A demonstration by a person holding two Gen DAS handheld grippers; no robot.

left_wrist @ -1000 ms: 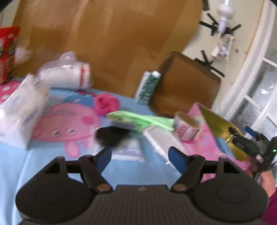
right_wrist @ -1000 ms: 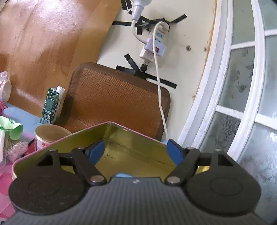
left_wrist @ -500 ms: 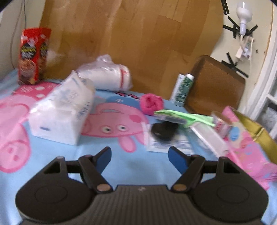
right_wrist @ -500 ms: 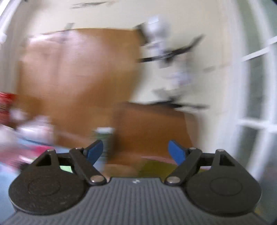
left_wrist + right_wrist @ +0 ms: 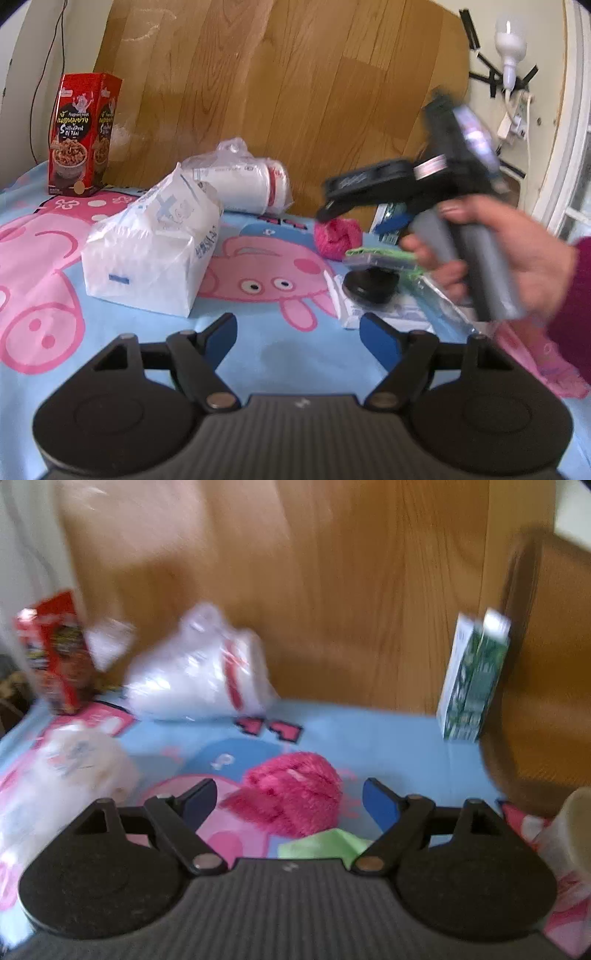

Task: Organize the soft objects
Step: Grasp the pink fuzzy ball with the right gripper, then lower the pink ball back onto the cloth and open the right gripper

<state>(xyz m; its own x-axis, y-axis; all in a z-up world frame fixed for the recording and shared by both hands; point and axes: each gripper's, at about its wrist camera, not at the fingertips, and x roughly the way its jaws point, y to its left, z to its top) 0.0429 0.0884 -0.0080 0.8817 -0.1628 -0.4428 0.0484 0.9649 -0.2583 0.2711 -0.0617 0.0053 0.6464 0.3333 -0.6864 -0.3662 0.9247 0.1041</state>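
On the cartoon-printed cloth surface (image 5: 258, 354) you have two crinkled white plastic packs: one tissue pack (image 5: 151, 254), one roll bag (image 5: 240, 184) behind it. One fuzzy pink ball (image 5: 291, 794) lies right of the tissue pack, blurred. Your right hand-held gripper (image 5: 290, 797) is opening, the ball between its jaws, untouched. Your left hand-held gripper (image 5: 297, 332) stands open, empty.

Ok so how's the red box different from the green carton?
The red box stands at the far left of the bedsheet; the green carton stands at the far right. The box is red with a food picture and looks wider; the carton is slim, green and white. Both stand upright against the wooden board.
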